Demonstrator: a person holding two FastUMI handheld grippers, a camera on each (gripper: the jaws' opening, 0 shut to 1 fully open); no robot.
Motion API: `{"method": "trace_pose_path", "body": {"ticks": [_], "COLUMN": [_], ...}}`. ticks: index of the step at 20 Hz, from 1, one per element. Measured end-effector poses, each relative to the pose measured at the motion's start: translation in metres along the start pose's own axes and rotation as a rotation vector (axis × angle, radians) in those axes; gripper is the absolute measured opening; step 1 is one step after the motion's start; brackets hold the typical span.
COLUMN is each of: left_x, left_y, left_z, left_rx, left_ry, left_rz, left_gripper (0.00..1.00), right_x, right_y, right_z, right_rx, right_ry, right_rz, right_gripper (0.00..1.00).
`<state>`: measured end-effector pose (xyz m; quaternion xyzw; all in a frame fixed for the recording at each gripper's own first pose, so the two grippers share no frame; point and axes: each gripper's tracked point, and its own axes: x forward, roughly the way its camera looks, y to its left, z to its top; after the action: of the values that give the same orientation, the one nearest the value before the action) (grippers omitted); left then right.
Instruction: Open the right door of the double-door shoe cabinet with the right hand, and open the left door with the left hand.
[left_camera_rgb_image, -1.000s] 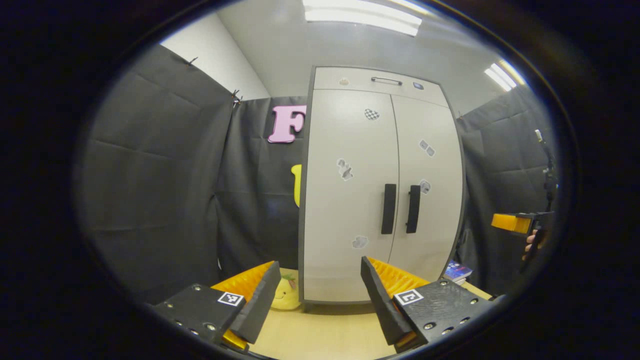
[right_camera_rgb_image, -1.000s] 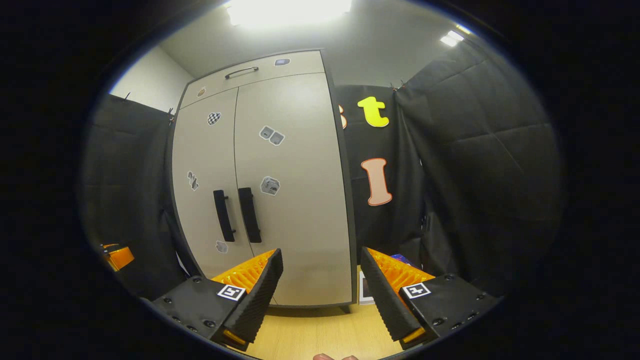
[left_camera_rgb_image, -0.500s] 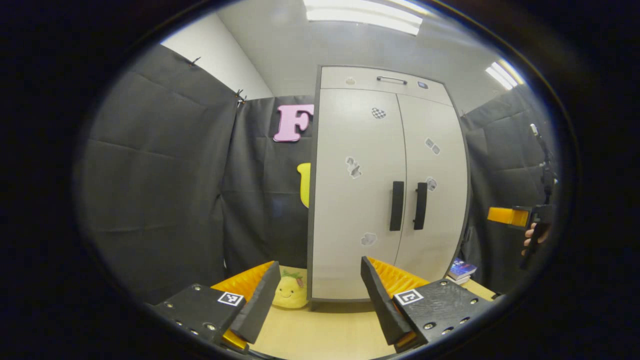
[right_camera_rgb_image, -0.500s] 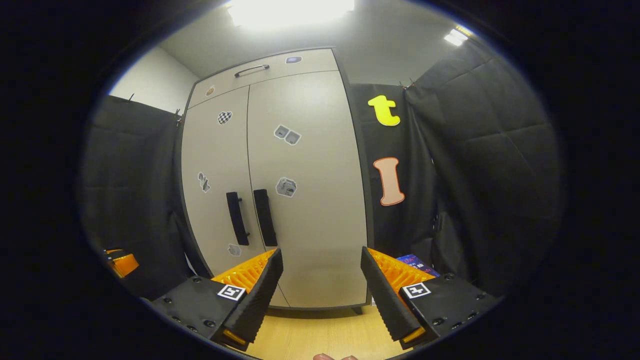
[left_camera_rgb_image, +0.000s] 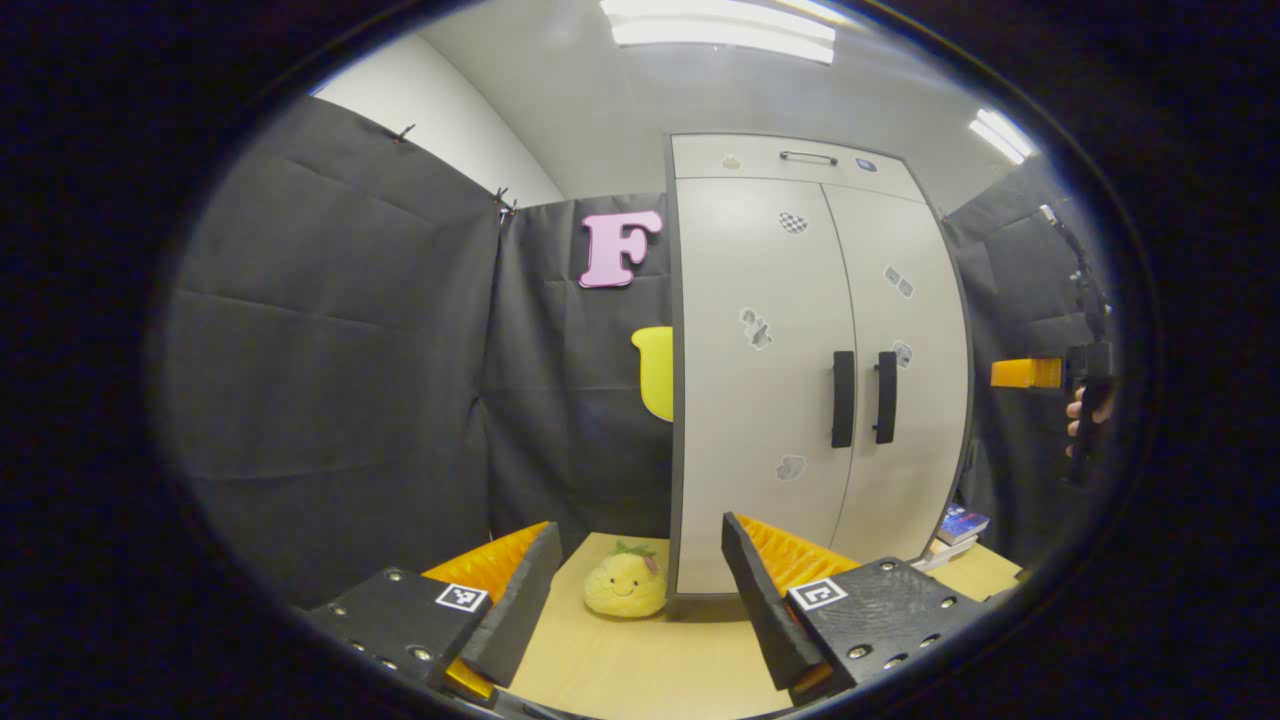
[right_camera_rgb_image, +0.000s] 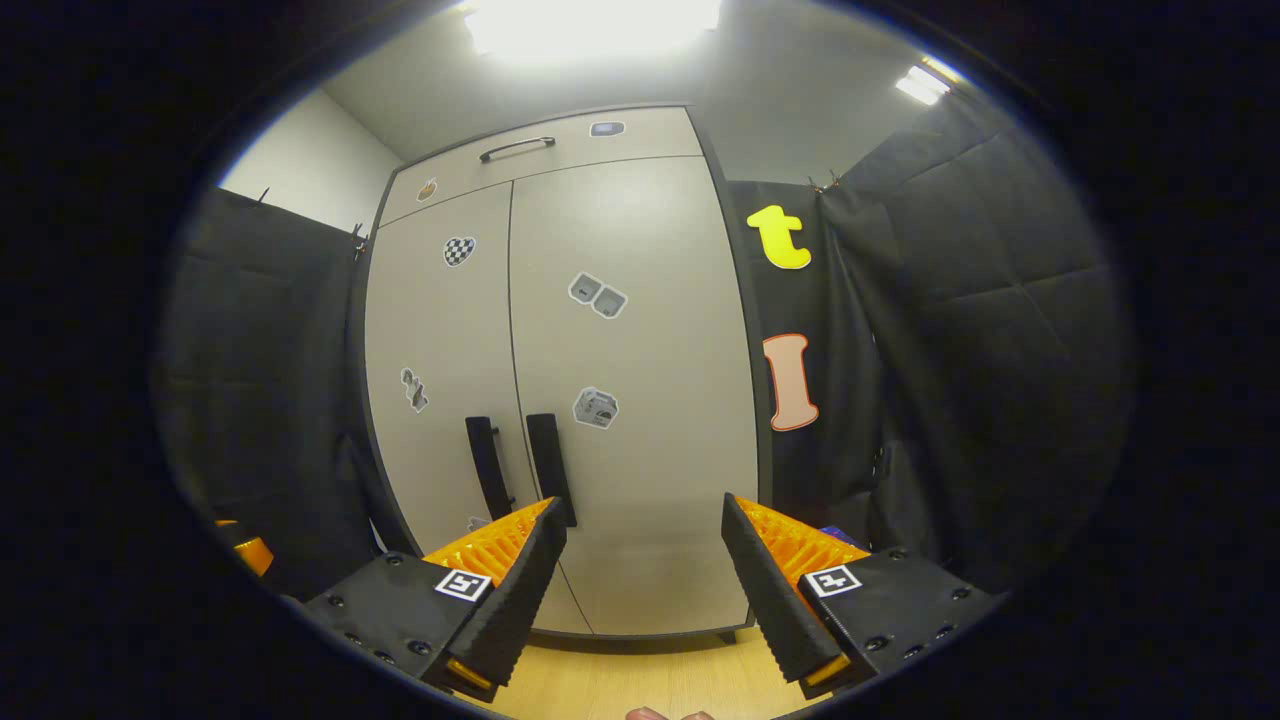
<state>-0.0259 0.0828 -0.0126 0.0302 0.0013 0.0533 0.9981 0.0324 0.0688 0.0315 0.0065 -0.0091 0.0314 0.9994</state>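
Note:
A tall pale-grey shoe cabinet (left_camera_rgb_image: 760, 400) (right_camera_rgb_image: 640, 380) stands ahead with both doors closed. Two black vertical handles sit at the seam: the left door handle (left_camera_rgb_image: 843, 399) (right_camera_rgb_image: 486, 468) and the right door handle (left_camera_rgb_image: 885, 397) (right_camera_rgb_image: 549, 462). My left gripper (left_camera_rgb_image: 640, 575) is open and empty, well short of the cabinet and off to its left. My right gripper (right_camera_rgb_image: 640, 560) is open and empty, facing the right door, its left finger (right_camera_rgb_image: 510, 590) just below the right handle. In the left gripper view the right gripper (left_camera_rgb_image: 1030, 373), held by a hand (left_camera_rgb_image: 1080, 420), shows at the far right.
A yellow plush toy (left_camera_rgb_image: 625, 585) lies on the wooden floor (left_camera_rgb_image: 640, 660) at the cabinet's left front corner. Books (left_camera_rgb_image: 962, 523) lie on the floor at its right side. Black cloth walls close in on both sides. A drawer with a handle (right_camera_rgb_image: 515, 148) tops the cabinet.
The left gripper view has swung left, so the cabinet has slid right and the plush toy is fully exposed. My right gripper has come closer to the right door and risen, so the handles sit lower.

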Motion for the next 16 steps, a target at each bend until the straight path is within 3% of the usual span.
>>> {"method": "trace_pose_path", "body": {"ticks": [10, 16], "left_x": [-0.001, 0.009], "left_y": [0.035, 0.048], "left_z": [-0.037, -0.062], "left_rx": [-0.017, -0.045], "left_ry": [0.045, 0.081], "left_rz": [-0.015, -0.021], "left_gripper": [0.93, 0.93], "right_x": [0.053, 0.093], "right_y": [0.041, 0.072], "right_z": [0.049, 0.045], "right_rx": [-0.040, -0.049], "right_ry": [-0.095, -0.095], "right_rz": [0.007, 0.021], "right_gripper": [0.98, 0.98]}}
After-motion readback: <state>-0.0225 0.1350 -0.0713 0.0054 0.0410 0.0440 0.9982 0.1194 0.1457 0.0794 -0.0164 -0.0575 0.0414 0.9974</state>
